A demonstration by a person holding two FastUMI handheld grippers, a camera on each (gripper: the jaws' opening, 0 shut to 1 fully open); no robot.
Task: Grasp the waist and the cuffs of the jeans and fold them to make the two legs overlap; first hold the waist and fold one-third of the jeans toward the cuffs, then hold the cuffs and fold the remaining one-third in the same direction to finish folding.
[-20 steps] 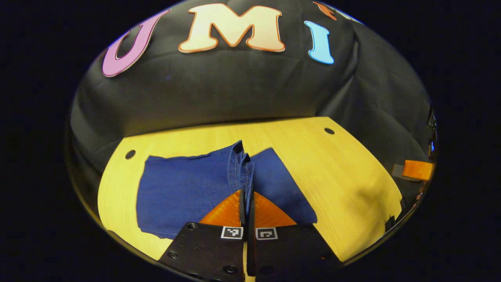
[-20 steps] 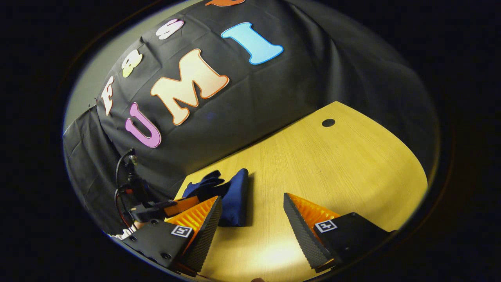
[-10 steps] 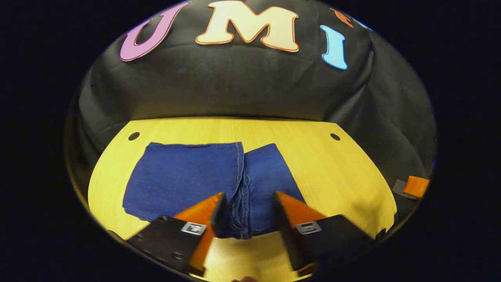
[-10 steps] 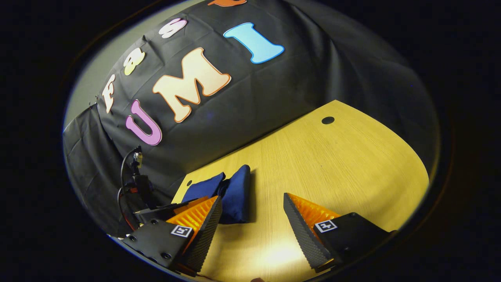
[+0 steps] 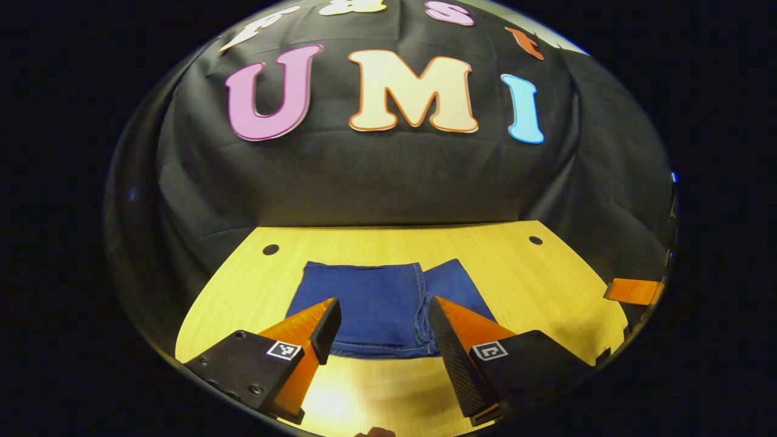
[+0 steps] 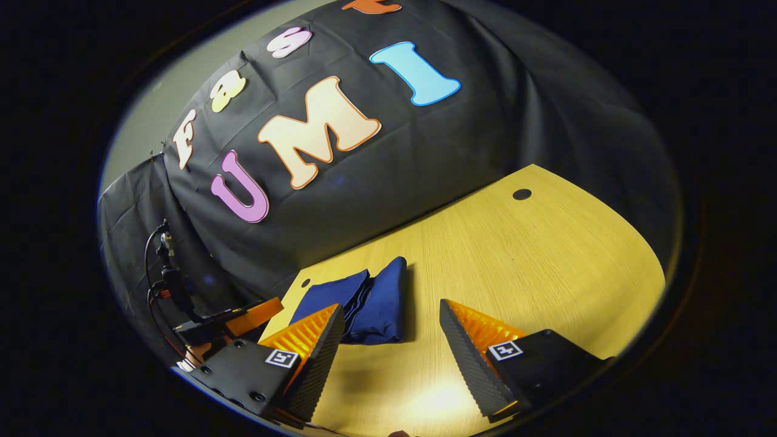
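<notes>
step: final fold done | jeans [image 5: 376,306] folded on table [image 5: 534,285] | jaws: both spread, empty | next: none needed

Bare bench [image 6: 546,255] all along the right of the folded jeans [image 6: 379,300], booth wall close behind.

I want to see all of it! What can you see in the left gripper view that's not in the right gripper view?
The left gripper view looks squarely at the folded jeans, so their flat top layer and its stitched edge show, with two holes in the table, one at each far corner, and the open left gripper.

The right gripper view sees the jeans side-on as a stack, plus cables on a stand by the wall and the open right gripper.

Both show the jeans lying free on the yellow table.
</notes>
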